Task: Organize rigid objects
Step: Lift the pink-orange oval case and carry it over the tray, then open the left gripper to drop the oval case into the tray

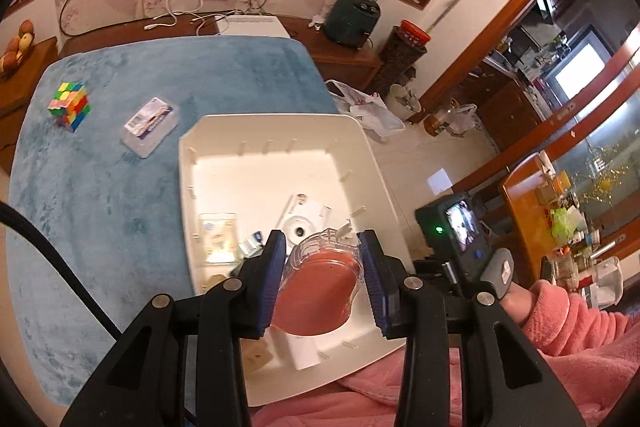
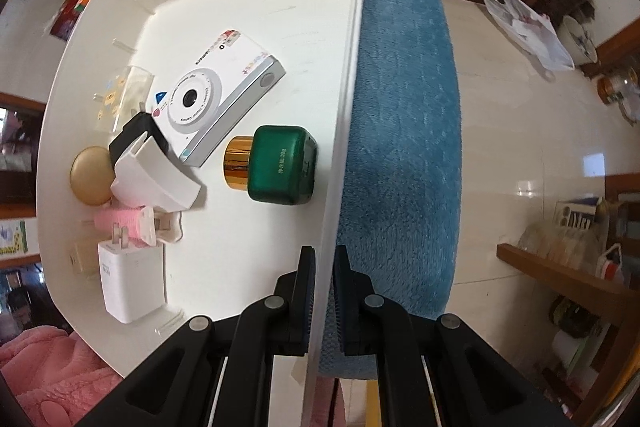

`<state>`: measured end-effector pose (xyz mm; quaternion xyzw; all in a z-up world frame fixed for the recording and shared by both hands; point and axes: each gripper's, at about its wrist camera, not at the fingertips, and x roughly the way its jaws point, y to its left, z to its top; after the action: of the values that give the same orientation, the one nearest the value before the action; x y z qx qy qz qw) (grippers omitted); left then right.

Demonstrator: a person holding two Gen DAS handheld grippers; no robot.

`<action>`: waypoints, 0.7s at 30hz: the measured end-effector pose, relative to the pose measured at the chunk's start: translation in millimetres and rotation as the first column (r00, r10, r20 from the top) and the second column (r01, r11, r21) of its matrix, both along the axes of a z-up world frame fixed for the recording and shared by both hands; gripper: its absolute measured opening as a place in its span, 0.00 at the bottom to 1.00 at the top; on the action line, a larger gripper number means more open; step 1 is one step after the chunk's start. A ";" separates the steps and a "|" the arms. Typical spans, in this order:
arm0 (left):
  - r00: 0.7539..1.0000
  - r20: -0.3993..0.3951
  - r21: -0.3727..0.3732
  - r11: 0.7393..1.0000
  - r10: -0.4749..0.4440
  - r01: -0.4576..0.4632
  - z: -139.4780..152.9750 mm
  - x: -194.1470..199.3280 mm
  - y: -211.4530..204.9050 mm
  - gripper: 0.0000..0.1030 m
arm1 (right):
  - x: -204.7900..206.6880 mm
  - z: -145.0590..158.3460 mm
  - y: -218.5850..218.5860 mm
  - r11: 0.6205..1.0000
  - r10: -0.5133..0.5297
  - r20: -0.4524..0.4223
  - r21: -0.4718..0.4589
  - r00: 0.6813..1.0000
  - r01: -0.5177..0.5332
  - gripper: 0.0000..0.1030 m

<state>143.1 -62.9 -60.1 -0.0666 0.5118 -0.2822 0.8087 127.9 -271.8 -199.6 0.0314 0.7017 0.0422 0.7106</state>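
My left gripper [image 1: 322, 251] is shut on a clear plastic case with a pink base [image 1: 320, 291] and holds it above the white bin [image 1: 280, 131]. My right gripper [image 2: 324, 267] is shut on the white bin's side wall [image 2: 344, 107]. Inside the bin lie a white toy camera [image 2: 216, 99], a green jar with a gold cap [image 2: 276, 165], a white charger [image 2: 128, 275], a pink plug [image 2: 128, 227], a gold round compact [image 2: 92, 175] and a white and black piece [image 2: 148, 163]. A Rubik's cube [image 1: 69, 105] and a clear flat box [image 1: 150, 125] lie on the blue blanket [image 1: 100, 207], left of the bin.
The blue blanket covers the table; its right edge [image 2: 400, 147] drops to a tiled floor [image 2: 520, 147]. A wooden cabinet with a white box [image 1: 252, 25] and a dark appliance [image 1: 352, 17] stands behind. A white plastic bag [image 1: 368, 107] lies on the floor.
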 end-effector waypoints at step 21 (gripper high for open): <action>1.000 -0.023 0.106 0.994 -0.020 0.023 -5.3 -13.6 -34.6 0.41 | 2.4 -1.0 -2.5 0.999 0.027 -0.007 0.020 1.000 -0.027 0.10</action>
<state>129.5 -97.5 -65.4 -0.0211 0.5354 -0.2625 0.8025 130.3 -274.3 -200.6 0.0292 0.7043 0.0585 0.7069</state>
